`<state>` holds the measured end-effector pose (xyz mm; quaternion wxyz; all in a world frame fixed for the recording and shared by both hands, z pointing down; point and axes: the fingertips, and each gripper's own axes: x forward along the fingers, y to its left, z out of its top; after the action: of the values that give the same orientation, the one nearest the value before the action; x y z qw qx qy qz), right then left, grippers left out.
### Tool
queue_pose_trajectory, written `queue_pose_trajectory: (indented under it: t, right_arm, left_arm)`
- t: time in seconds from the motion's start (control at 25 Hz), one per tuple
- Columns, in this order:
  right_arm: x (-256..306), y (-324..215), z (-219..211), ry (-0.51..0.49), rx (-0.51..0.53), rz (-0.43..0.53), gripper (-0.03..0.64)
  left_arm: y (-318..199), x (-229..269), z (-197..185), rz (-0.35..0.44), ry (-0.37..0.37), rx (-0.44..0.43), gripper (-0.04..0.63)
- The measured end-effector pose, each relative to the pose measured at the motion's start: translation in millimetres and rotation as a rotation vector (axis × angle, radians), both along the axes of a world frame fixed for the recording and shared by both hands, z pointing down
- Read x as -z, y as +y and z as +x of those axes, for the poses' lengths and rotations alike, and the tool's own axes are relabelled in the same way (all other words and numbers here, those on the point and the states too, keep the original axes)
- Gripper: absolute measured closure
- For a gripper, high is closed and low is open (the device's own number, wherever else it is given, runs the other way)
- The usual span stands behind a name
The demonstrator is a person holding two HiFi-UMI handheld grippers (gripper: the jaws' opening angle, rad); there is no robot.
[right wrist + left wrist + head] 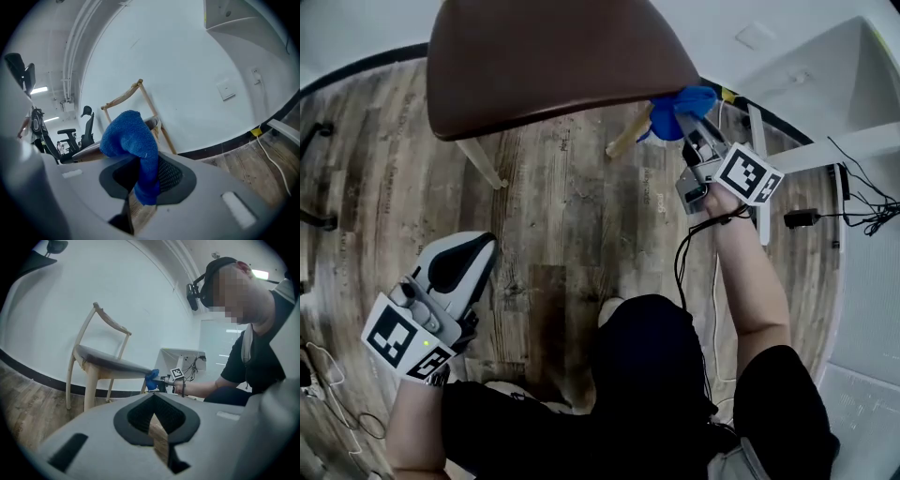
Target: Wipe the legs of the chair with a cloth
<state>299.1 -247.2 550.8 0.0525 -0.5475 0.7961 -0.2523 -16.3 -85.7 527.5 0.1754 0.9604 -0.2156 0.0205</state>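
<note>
- The right tool (145, 180) is clamped on a blue cloth (129, 136). A thick bunch stands up past the jaw tips and a short tail hangs down between them.
- In the head view that tool sits at 1 o'clock, reached forward on an outstretched forearm (750, 281). The cloth is tucked under the near right corner of the brown seat (544, 56).
- The cloth lies at the top of 1 pale wooden leg (628, 136). It looks to be touching the leg, though I cannot tell that for certain.
- The left tool (154, 420) has its jaws drawn together with nothing between them. It hangs low at 8 o'clock in the head view, well apart from the chair (101, 359) and over the plank floor (572, 216).
- The cloth looks like soft, light terry that goes limp, so it should fold round a leg readily. Pinched near its middle as it is, the bunch ahead of the jaws is the part to press on the wood.
- The legs look slim, rounded, stiff and smooth, and they splay outward toward the floor. A stroke would have to follow that slant from the seat down.
- The chair seems light, and on this floor it may skid under a hard push. The free left tool could brace the seat edge.
</note>
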Motion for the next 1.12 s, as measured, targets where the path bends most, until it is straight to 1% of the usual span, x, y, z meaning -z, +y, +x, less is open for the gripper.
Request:
queue_pose_trajectory:
  t: [0.28, 0.4, 0.68, 0.96, 1.12]
  right_arm:
    - [-26, -3, -5, -0.041, 0.0, -0.02, 0.526]
    - [-42, -5, -4, -0.08, -0.003, -0.036, 0.526]
    - [-97, -11, -8, -0.171, -0.008, -0.107, 0.526]
    - [-182, -12, -6, -0.223, -0.035, -0.236, 0.526]
    - [-233, -13, -5, -0.229, -0.049, -0.322, 0.526]
  left_arm:
    - [-2, -11, -2, -0.018, -0.026, 0.002, 0.597]
    - [-5, -17, -1, -0.026, -0.04, 0.003, 0.597]
    - [-8, -28, 2, -0.046, -0.069, 0.004, 0.597]
    - [-7, -46, -6, -0.078, -0.114, 0.019, 0.597]
    - [-6, -50, -11, -0.093, -0.131, 0.032, 0.597]
